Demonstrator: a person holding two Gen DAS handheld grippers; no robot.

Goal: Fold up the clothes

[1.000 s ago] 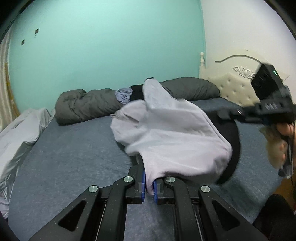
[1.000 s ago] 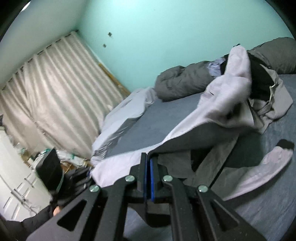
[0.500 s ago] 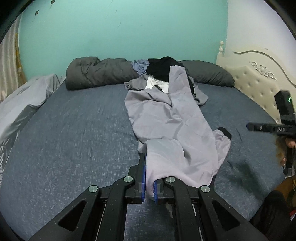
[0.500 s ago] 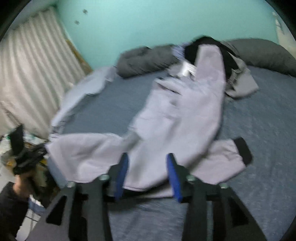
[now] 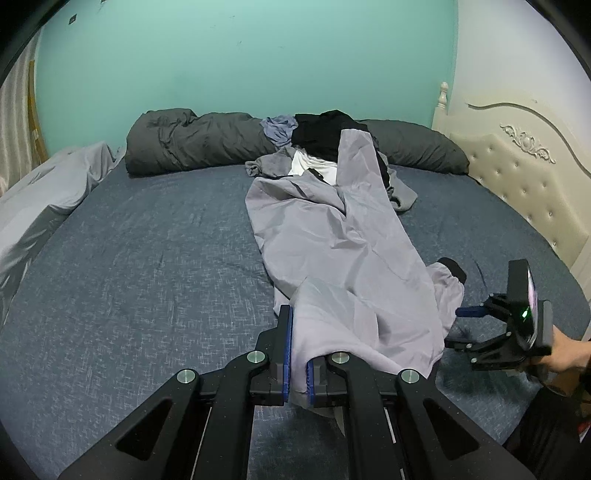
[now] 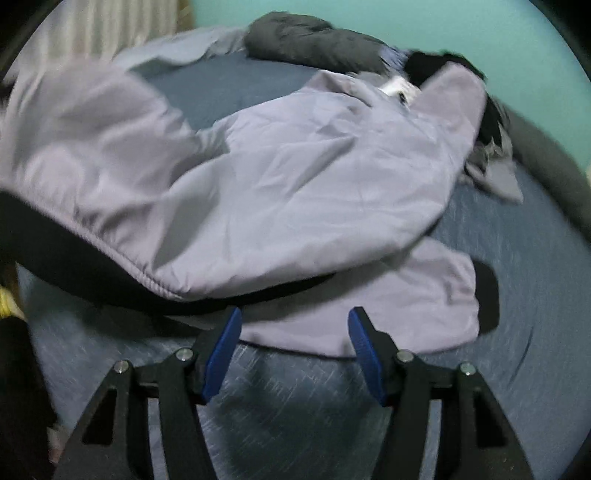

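A light lilac-grey jacket point(image 5: 332, 240) with black cuffs lies stretched along the blue bed point(image 5: 147, 258), its far end resting on a heap of clothes. My left gripper point(image 5: 299, 354) is shut on the jacket's near hem. In the right wrist view the same jacket point(image 6: 295, 177) fills the frame, with a sleeve and black cuff point(image 6: 485, 295) at the right. My right gripper point(image 6: 295, 343) is open and empty just in front of the jacket's edge; it also shows in the left wrist view point(image 5: 461, 325).
A heap of black, white and grey clothes point(image 5: 321, 147) lies at the far side against rolled dark grey bedding point(image 5: 192, 140). A cream headboard point(image 5: 517, 173) stands at the right, a silver-grey cover point(image 5: 44, 199) at the left, curtains point(image 6: 110, 22) beyond.
The jacket went from held up in the air to laid flat on the bed. My right gripper opened and let go of it, then dropped low at its edge. My left gripper kept its hold.
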